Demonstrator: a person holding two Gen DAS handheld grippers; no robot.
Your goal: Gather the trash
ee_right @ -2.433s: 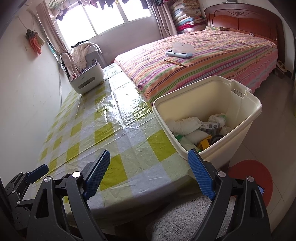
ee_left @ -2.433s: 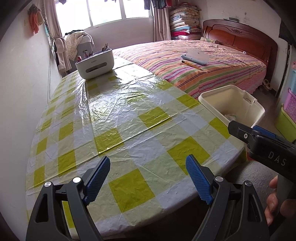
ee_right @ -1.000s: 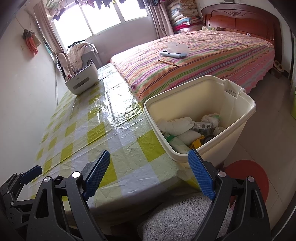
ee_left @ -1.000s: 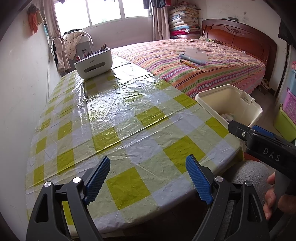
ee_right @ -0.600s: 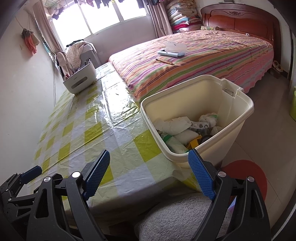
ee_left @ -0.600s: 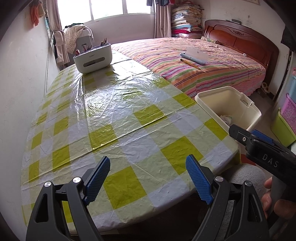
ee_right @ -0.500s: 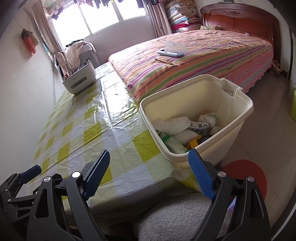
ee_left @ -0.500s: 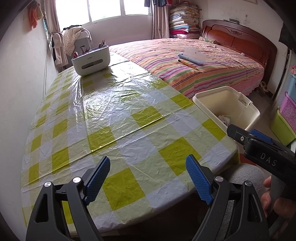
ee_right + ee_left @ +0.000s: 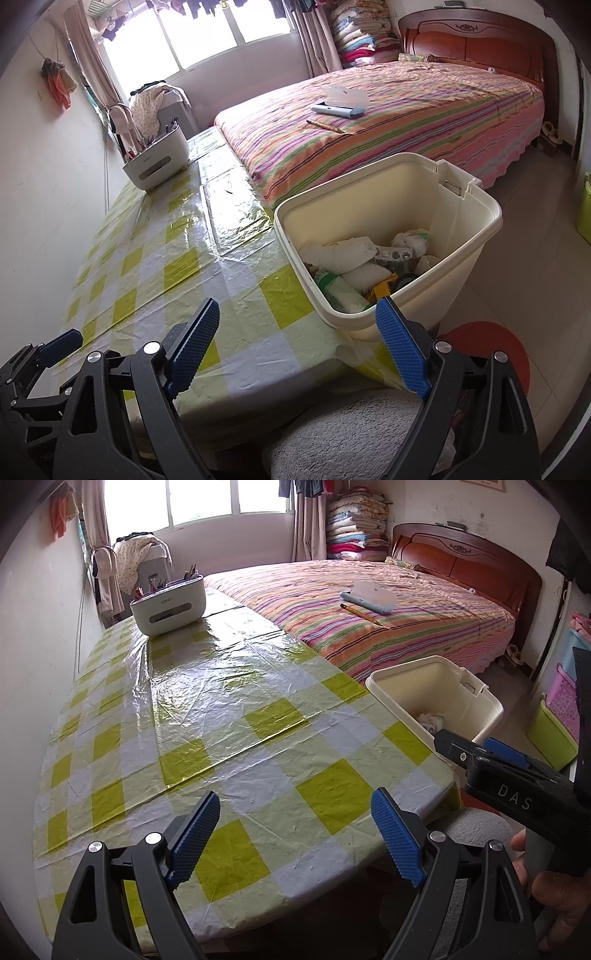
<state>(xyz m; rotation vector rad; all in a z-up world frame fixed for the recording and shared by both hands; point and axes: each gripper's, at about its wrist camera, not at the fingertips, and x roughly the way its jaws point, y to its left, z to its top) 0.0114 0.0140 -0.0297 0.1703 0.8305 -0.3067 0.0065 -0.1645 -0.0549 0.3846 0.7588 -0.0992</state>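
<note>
My left gripper (image 9: 295, 830) released, empty, above table (image 9: 229, 716). My right gripper (image 9: 297, 341) released, empty, near trash-filled bin (image 9: 476, 240).

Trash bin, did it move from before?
No. The trash bin still sits beside the same green square at the table edge, below the bed corner.

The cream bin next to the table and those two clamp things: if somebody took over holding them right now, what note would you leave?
Left gripper: open, empty, over the near end of the checked table.
Right gripper: open, empty, over the table's near corner beside the bin.
Bin: off the table's right edge, holding crumpled paper and wrappers.
Done: no loose trash shows on the tablecloth; only a white organizer at the far end.
Left: probably nothing on the table.
</note>
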